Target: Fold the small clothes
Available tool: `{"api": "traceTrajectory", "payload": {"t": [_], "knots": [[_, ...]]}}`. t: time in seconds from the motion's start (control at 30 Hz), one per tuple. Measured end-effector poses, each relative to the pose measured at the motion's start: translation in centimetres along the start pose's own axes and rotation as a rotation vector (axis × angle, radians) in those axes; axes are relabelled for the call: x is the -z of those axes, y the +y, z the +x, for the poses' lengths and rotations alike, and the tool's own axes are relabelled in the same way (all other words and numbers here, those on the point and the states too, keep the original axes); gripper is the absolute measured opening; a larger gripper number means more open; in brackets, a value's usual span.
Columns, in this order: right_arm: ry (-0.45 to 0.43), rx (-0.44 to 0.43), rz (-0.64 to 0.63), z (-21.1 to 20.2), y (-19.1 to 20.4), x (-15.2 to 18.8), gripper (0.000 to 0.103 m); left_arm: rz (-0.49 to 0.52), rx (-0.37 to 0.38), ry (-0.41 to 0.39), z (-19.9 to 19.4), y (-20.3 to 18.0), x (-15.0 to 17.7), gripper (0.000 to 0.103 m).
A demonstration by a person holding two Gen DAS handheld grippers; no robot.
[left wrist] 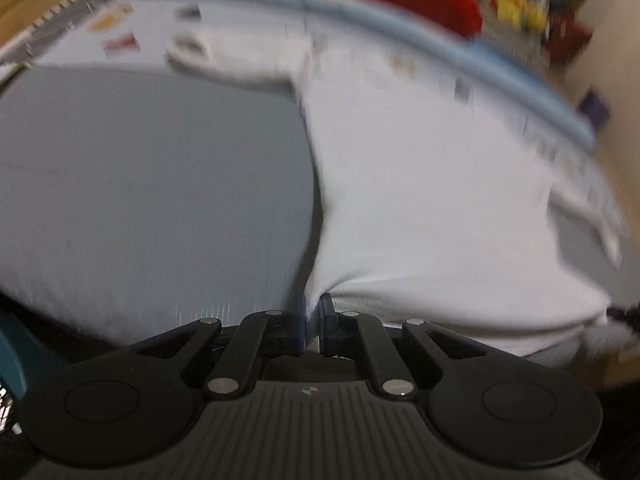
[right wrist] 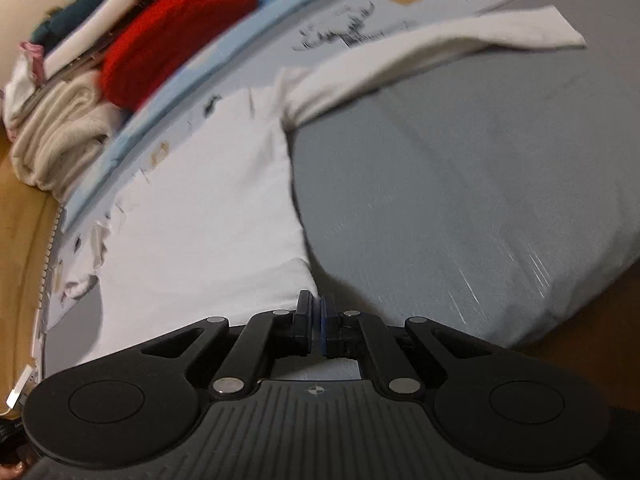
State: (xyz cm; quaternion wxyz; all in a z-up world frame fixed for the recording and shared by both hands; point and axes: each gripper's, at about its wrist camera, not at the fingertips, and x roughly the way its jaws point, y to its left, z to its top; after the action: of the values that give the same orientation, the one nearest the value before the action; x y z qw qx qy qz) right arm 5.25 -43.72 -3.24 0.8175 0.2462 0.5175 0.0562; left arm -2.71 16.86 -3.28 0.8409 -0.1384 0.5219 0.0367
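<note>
Folding barely begun, judging by the lie of the cloth. Lying spread on the grey pad (right wrist: 460, 168): a white long-sleeved top (left wrist: 420, 208), body flat, one sleeve (right wrist: 440, 52) stretching out toward the pad's far edge, still unfolded. Pinching one corner of the hem: left gripper (left wrist: 313, 322), jaws drawn narrow onto the white fabric, cloth pulling up into a peak there. Pinching the other hem corner: right gripper (right wrist: 316, 320), jaws likewise nearly closed, a sliver of white seeming to sit between them, though blur making that less sure. Waiting beyond the far edge, on the printed blue-bordered mat (right wrist: 180, 92): a stack of clothes, red piece (right wrist: 172, 36) and beige piece (right wrist: 60, 128) among them. Remaining, by this reading: bringing the hem over, tucking both sleeves, halving the body, setting the top aside.
</note>
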Motion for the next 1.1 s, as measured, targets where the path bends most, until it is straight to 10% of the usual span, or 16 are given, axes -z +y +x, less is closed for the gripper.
{"api": "traceTrajectory", "payload": {"t": [0.2, 0.33, 0.53, 0.7, 0.93, 1.1], "knots": [[0.118, 0.250, -0.242, 4.1, 2.8, 1.5, 0.011, 0.030, -0.017, -0.004, 1.0, -1.4, -0.4, 0.043], [0.078, 0.229, -0.331, 3.7, 3.9, 1.9, 0.036, 0.024, -0.010, 0.025, 2.8, -2.4, -0.9, 0.043], [0.079, 0.269, -0.323, 5.1, 4.3, 1.6, 0.035, 0.119, 0.146, -0.004, 2.3, -4.2, -0.9, 0.042], [0.040, 0.067, -0.436, 4.4, 7.1, 2.4, 0.036, 0.393, 0.241, 0.056, 3.9, -9.3, 1.6, 0.042], [0.178, -0.161, -0.805, 5.6, 13.1, 7.8, 0.036, 0.636, 0.109, 0.081, 7.7, -14.1, 4.0, 0.061], [0.208, -0.159, -0.992, 6.6, 15.5, 10.7, 0.041, 0.605, 0.042, 0.039, 8.1, -14.3, 2.1, 0.059]]}}
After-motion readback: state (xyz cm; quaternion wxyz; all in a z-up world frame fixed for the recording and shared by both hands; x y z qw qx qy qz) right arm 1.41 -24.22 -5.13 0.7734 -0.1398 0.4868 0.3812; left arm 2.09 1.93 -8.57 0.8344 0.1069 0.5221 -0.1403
